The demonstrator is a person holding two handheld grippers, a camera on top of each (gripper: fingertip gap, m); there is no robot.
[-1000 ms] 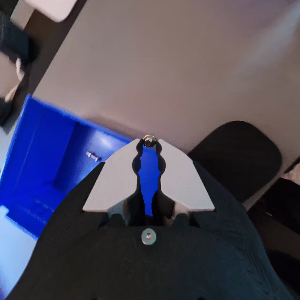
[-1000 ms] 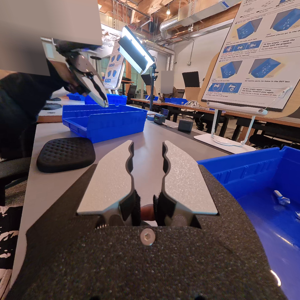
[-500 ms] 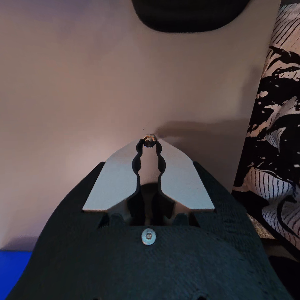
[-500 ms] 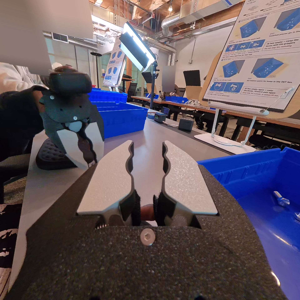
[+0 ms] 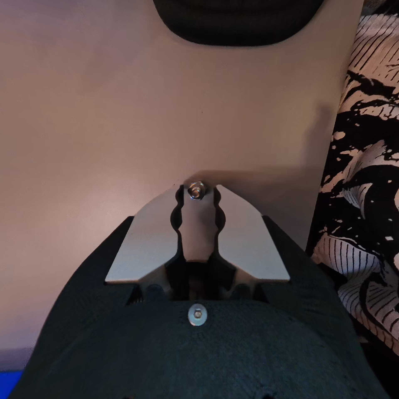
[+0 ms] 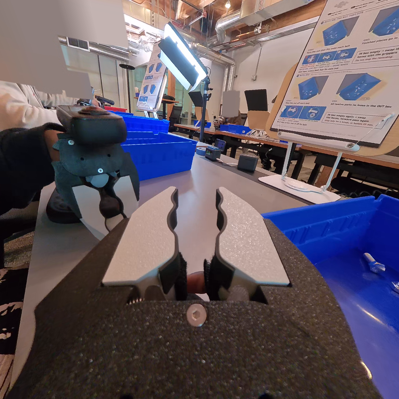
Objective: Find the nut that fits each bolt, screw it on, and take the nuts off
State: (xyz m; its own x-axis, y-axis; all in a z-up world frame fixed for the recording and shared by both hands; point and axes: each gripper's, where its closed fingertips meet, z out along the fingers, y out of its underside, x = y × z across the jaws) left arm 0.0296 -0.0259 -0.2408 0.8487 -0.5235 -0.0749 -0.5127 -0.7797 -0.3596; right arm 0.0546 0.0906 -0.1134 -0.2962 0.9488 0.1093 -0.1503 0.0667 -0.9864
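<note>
Silver hex nut on a short steel bolt [image 5: 195, 191] sits between the tips of the left gripper [image 5: 198, 191], centre of the left wrist frame, seen end-on over the grey tabletop [image 5: 108, 108]. Jaws stand apart wider than the nut: visible gap on both sides, pads not pressing on it, so not gripped. Whether the part rests on the table or is dropping, can't tell from this view. Black textured oval pad [image 5: 233, 19] at top centre of that frame; black-and-white patterned fabric [image 5: 367, 194] down the right edge.

Right gripper [image 6: 197, 192] at centre of the right wrist frame, jaws parted wide, only bare tabletop between the fingers. Left gripper shows at mid left of this frame, pointing down at the table, tips hidden behind the right gripper's own left finger.

Blue plastic bin [image 6: 323, 226] at lower right, with a loose silver bolt [image 6: 372, 265] on its floor near the right edge. Second blue bin [image 6: 159, 157] at mid left behind the left gripper. White instruction board on a stand [image 6: 345, 75] at upper right.
</note>
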